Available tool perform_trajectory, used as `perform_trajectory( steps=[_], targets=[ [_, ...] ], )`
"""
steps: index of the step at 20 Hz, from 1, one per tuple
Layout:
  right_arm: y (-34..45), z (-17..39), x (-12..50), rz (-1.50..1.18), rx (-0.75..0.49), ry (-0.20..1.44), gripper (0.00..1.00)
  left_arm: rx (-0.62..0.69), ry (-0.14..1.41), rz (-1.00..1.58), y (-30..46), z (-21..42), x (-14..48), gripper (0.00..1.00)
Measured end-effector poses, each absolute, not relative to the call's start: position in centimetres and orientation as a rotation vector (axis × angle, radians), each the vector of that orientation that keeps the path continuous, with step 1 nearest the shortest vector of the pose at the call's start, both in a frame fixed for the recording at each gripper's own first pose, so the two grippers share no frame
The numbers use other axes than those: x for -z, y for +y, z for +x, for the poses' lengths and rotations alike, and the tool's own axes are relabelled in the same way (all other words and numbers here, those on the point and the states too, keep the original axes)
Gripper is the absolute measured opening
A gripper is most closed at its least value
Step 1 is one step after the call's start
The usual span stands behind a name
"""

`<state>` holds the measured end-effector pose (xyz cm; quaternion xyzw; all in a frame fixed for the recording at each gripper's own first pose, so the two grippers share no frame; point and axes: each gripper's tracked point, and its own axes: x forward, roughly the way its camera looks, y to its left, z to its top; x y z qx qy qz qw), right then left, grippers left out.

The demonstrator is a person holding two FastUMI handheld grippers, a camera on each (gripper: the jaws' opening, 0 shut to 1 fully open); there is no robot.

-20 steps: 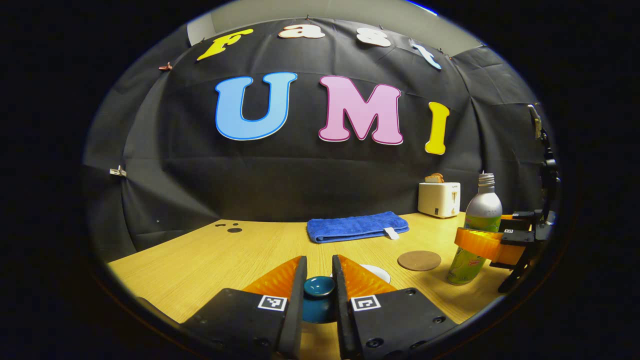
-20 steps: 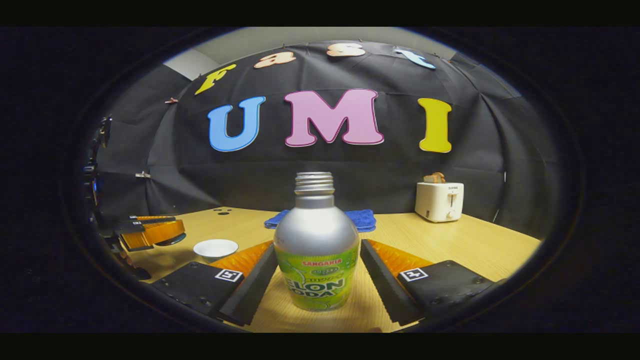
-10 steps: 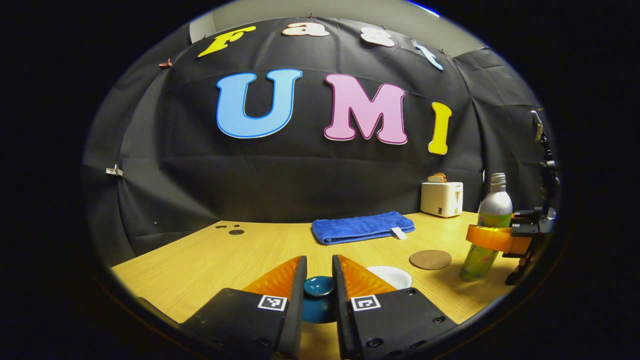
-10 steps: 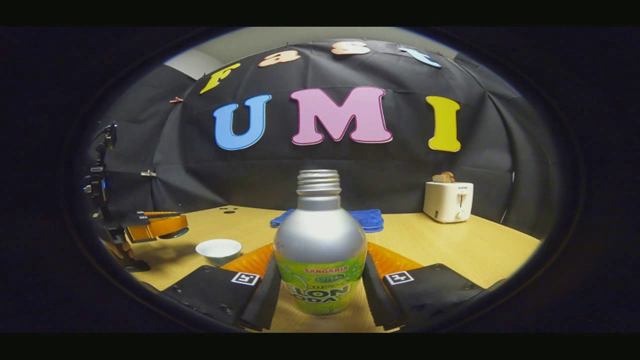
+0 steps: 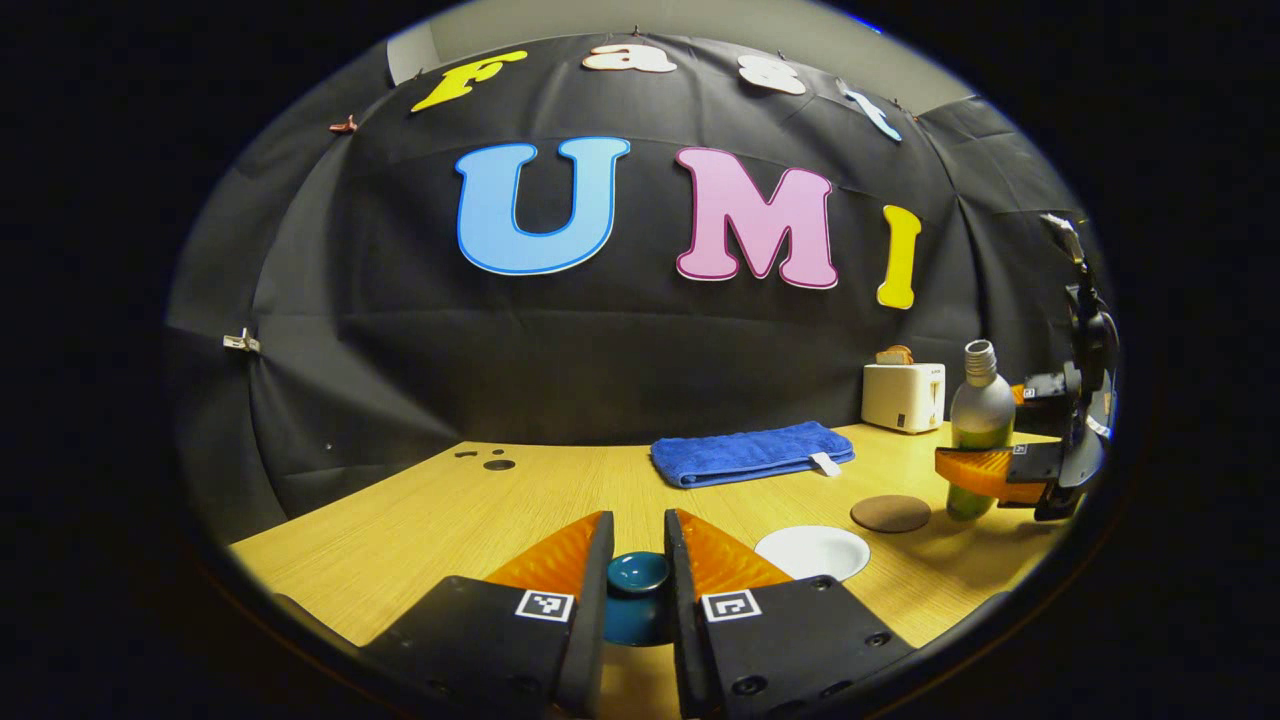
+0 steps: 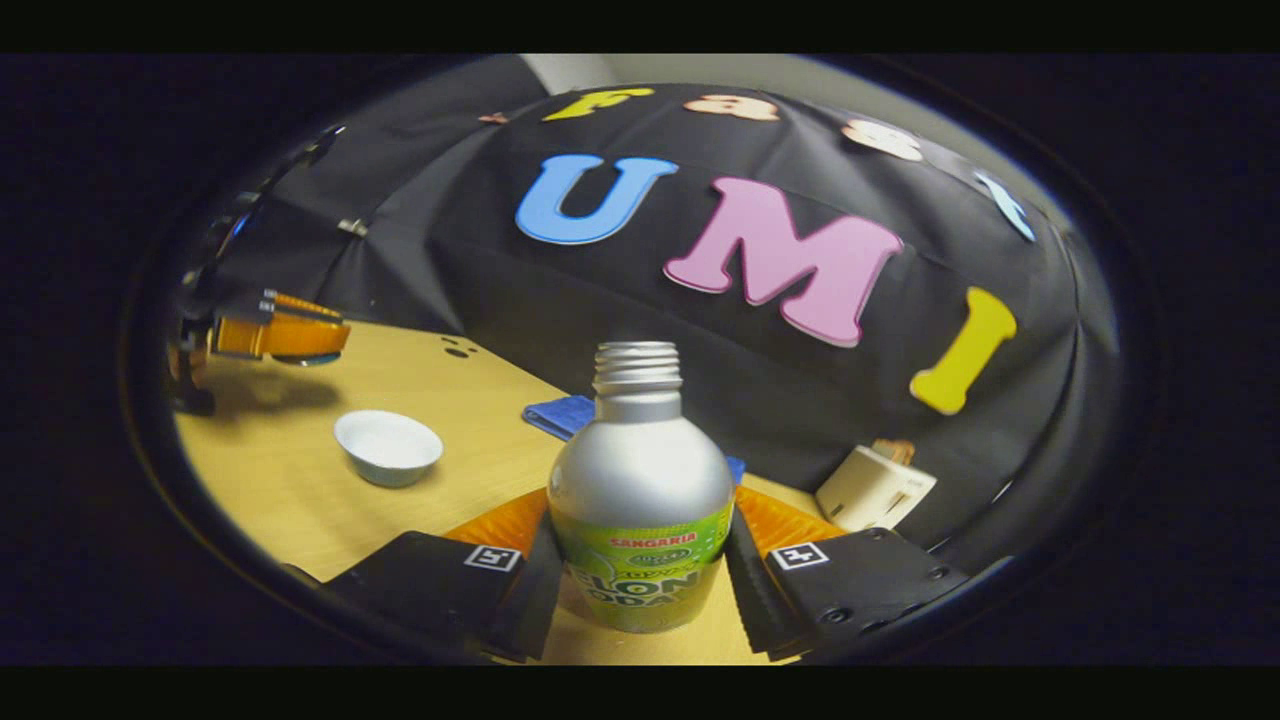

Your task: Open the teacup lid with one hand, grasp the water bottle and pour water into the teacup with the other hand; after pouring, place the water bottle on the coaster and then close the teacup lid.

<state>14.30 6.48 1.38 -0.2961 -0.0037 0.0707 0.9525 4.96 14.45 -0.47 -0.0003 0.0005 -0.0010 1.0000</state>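
Note:
My left gripper (image 5: pixel 638 532) is shut on the dark teal teacup lid (image 5: pixel 637 588), held off the cup to its left. The white teacup (image 5: pixel 812 551) stands uncovered on the wooden table (image 5: pixel 420 530). In the right gripper view the cup (image 6: pixel 388 446) sits left of the bottle, with the left gripper (image 6: pixel 280 338) beyond it. My right gripper (image 6: pixel 642 500) is shut on the silver and green water bottle (image 6: pixel 640 470), capless and lifted off the table with a slight tilt. In the left gripper view the bottle (image 5: pixel 978 420) hangs just right of the round brown coaster (image 5: pixel 890 513).
A folded blue towel (image 5: pixel 750 453) lies at the back of the table. A white toaster (image 5: pixel 903 396) with toast stands at the back right, behind the bottle. Small dark holes (image 5: pixel 495 463) mark the table's far left.
The right gripper closed on the bottle, raised it off the table and tilted. The left gripper drew the lid away to the left, so the whole cup now shows.

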Motion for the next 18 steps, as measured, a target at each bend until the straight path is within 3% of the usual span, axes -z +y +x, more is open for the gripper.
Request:
perform_trajectory(
  steps=[6, 7, 13, 18],
  targets=[
    [9.8, 17.3, -2.7, -1.114, -0.209, -0.170, 0.75, 0.012, 0.001, 0.001, 15.5, 4.9, 0.5, 0.34],
    [10.8, 17.5, -2.1, -1.175, -0.235, -0.183, 0.71, 0.002, 0.001, 0.000, 16.2, 5.0, 0.6, 0.35],
    [14.7, 17.8, 0.7, -1.434, -0.355, -0.281, 0.75, -0.056, 0.002, -0.001, 19.9, 4.7, 0.7, 0.33],
    [15.0, 18.2, 1.5, -1.562, -0.376, -0.311, 0.74, -0.054, 0.003, 0.000, 20.1, 4.5, 0.6, 0.34]
  ],
)
